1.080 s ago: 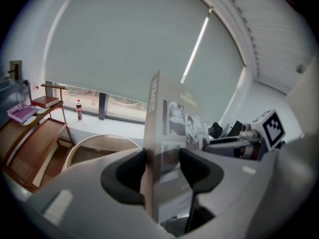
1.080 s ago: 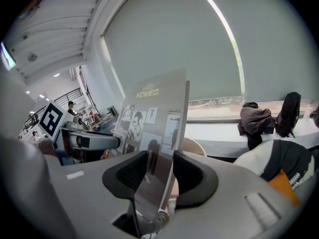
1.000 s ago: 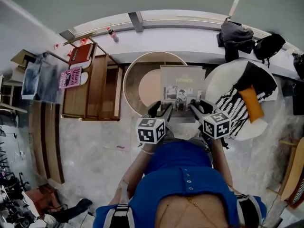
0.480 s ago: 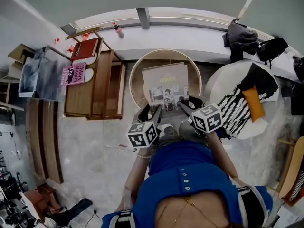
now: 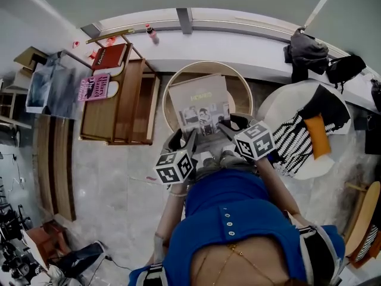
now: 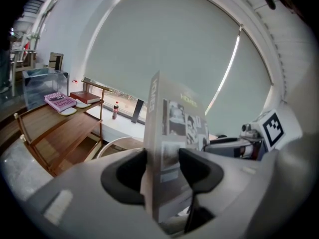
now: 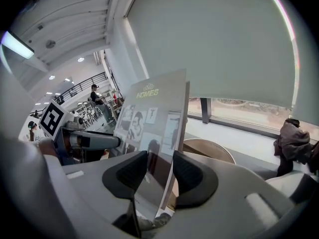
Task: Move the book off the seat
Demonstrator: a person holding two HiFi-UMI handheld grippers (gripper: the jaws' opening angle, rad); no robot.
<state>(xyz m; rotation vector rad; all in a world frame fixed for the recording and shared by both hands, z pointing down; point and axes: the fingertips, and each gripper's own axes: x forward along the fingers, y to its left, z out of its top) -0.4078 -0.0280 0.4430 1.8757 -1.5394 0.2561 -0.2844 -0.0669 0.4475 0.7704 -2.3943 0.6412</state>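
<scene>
- Over the near half of the round wooden-rimmed seat (image 5: pixel 205 65) with its tan pad, the grey photo-cover book (image 5: pixel 199 106) titled "HOMES" is up in the air between my two claws, cover tilted toward the head camera.
- left gripper (image 5: pixel 186 138): its own view shows both dark pads squeezed onto the book's (image 6: pixel 174 133) lower edge near the spine corner, with nothing else in there. The book stands up out of the gripper (image 6: pixel 162 169), with the seat (image 6: pixel 119 143) lower down behind it.
- right gripper (image 5: pixel 228 127): same deal at the opposite lower corner. The pads are clamped flat on both faces of the book (image 7: pixel 154 108), which rises upright from the gripper (image 7: pixel 159 171). The seat (image 7: pixel 207 151) is visible past its edge.
- To the seat's left there's a wooden slatted shelf unit (image 5: pixel 122 109). A red book (image 5: pixel 111 56) and a pink book (image 5: pixel 95 88) sit at the far-left end of its top.
- Along the back runs a white window ledge (image 5: pixel 238 43), with a small red-capped bottle (image 5: pixel 152 33) toward its left end and a dark bag (image 5: pixel 306 52) toward its right end.
- Right of the seat is a white round chair (image 5: pixel 280 103) carrying a black-and-white striped cushion (image 5: pixel 297 139) and an orange cushion (image 5: pixel 317 136).
</scene>
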